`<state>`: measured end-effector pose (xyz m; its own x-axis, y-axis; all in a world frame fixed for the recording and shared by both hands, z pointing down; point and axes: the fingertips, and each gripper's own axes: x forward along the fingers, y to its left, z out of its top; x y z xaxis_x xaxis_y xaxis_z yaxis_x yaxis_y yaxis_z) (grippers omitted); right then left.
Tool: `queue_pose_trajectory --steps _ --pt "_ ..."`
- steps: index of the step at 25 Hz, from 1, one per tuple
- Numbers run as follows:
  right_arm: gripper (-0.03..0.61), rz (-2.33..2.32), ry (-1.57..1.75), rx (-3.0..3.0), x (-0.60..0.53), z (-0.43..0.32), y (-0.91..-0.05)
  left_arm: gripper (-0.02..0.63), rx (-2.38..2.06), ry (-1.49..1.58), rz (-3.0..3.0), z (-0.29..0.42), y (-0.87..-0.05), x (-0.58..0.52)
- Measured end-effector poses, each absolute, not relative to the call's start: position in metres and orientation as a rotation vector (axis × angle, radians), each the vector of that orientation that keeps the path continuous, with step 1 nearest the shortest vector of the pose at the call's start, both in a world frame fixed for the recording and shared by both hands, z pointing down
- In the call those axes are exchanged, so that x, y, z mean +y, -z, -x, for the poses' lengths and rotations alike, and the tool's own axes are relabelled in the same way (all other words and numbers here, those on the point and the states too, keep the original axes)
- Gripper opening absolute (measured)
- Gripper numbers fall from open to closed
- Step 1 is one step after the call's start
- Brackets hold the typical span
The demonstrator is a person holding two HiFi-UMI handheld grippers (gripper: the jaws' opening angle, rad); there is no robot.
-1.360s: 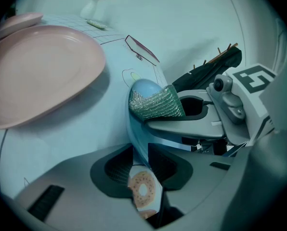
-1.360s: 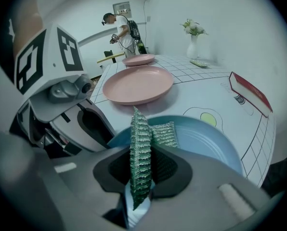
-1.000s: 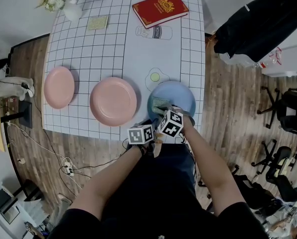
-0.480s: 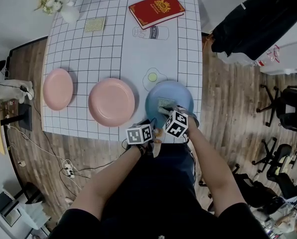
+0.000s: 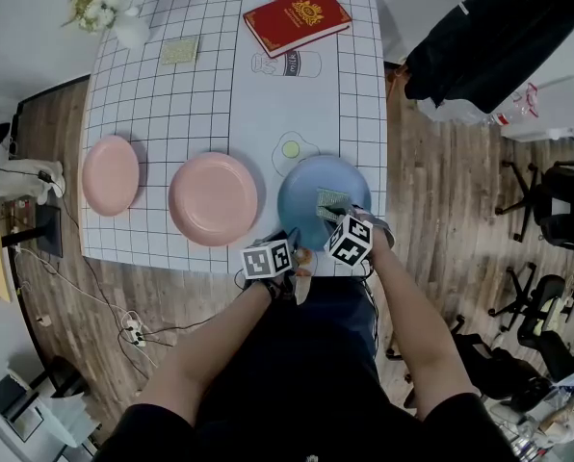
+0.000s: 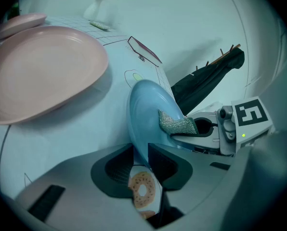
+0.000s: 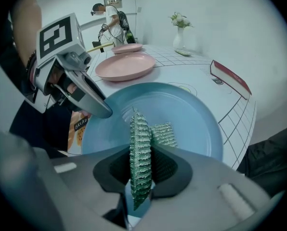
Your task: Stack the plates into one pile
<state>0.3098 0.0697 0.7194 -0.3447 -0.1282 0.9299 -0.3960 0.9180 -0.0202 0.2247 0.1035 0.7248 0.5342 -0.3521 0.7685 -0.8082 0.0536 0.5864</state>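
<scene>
A blue plate (image 5: 311, 186) lies at the table's near right edge. My left gripper (image 5: 292, 249) is shut on the plate's near rim (image 6: 142, 129), one pad on each side. My right gripper (image 5: 333, 212) hangs over the plate's right half, shut on a green scouring pad (image 7: 140, 150) that stands on edge on the plate (image 7: 182, 114). The pad (image 6: 177, 124) also shows in the left gripper view. A large pink plate (image 5: 213, 198) lies left of the blue one, and a smaller pink plate (image 5: 110, 174) lies further left.
A red book (image 5: 296, 19), a green card (image 5: 179, 51) and a vase of flowers (image 5: 114, 12) stand at the table's far end. A dark coat (image 5: 499, 37) hangs to the right of the table. Cables and office chairs (image 5: 547, 210) are on the wooden floor.
My right gripper has slid the scouring pad to the right across the blue plate. The left gripper has kept its hold on the rim.
</scene>
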Motion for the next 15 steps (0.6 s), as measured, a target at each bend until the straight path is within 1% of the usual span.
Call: queue_pose_trajectory --steps 10,15 --pt "0.078 -0.417 -0.265 -1.840 0.074 -0.346 -0.721 0.087 -1.041 -0.461 -1.531 -0.224 -0.725 0.104" --pt "0.078 -0.402 -0.188 -1.787 0.075 -0.355 -0.721 0.087 -1.051 -0.461 -1.527 -0.224 -0.725 0.104"
